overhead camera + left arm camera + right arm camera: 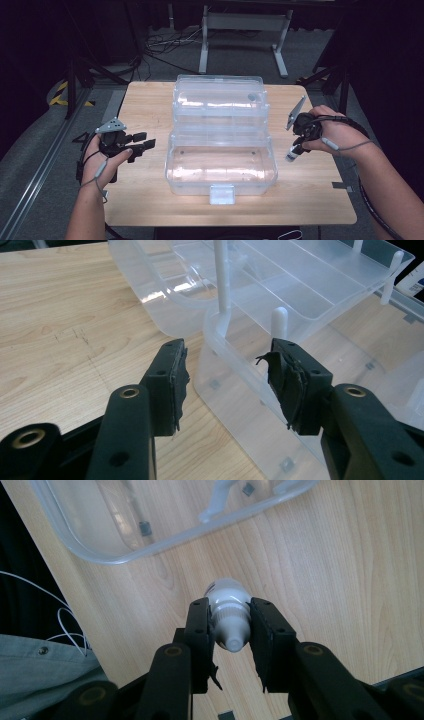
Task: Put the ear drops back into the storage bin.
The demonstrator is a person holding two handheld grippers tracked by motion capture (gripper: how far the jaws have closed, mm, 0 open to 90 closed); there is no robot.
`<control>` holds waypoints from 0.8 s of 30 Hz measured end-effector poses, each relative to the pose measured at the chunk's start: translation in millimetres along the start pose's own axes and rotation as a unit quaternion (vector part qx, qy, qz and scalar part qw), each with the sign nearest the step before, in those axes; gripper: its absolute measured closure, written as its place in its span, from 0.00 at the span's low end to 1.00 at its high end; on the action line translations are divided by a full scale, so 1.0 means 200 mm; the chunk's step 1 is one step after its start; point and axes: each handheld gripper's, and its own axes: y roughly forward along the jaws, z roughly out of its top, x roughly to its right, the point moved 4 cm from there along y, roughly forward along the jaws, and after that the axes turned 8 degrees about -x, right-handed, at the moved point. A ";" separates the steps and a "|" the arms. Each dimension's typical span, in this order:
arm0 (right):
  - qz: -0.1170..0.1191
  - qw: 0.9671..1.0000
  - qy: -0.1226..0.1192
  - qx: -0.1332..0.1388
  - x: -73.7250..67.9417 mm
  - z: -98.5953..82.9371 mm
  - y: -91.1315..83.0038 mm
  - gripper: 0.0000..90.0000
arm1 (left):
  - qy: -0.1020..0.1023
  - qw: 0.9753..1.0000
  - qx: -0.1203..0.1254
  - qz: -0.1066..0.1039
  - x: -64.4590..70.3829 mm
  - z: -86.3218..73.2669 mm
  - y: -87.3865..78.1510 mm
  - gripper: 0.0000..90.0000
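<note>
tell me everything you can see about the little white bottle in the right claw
The small white bottle looks like plastic, with a ridged collar and a narrow dropper-like tip pointing toward the camera. The right claw clamps it at the neck, both pads touching it. It hangs above the wooden table, right of the open clear box.

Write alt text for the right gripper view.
The right tongs are shut on a small white dropper bottle, gripping it near the cap, nozzle toward the camera. Below it lies a light wooden table, with the rim of a clear plastic storage box at the top.
</note>
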 end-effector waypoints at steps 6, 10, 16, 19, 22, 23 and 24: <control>-0.001 1.000 -0.008 0.008 -0.05 0.03 -0.07 0.80 | 0.000 1.000 -0.002 0.000 0.00 0.00 0.00 0.56; 0.009 1.000 -0.020 0.015 -0.08 0.05 -0.10 0.80 | 0.002 1.000 -0.003 -0.001 0.00 0.00 0.00 0.56; 0.008 0.999 -0.037 0.025 -0.13 0.09 -0.15 0.80 | 0.002 1.000 -0.004 -0.001 0.00 0.00 0.00 0.56; 0.011 0.999 -0.041 0.031 -0.14 0.11 -0.17 0.80 | 0.002 1.000 -0.005 -0.001 0.00 0.00 0.00 0.56; 0.011 0.998 -0.044 0.036 -0.16 0.13 -0.19 0.80 | 0.002 1.000 -0.004 -0.001 0.00 0.00 0.00 0.56; 0.013 0.998 -0.044 0.038 -0.16 0.13 -0.19 0.80 | 0.003 1.000 -0.004 -0.001 0.00 0.00 0.00 0.56; 0.012 0.998 -0.046 0.039 -0.17 0.14 -0.19 0.80 | 0.003 1.000 -0.004 -0.001 0.00 0.00 0.00 0.56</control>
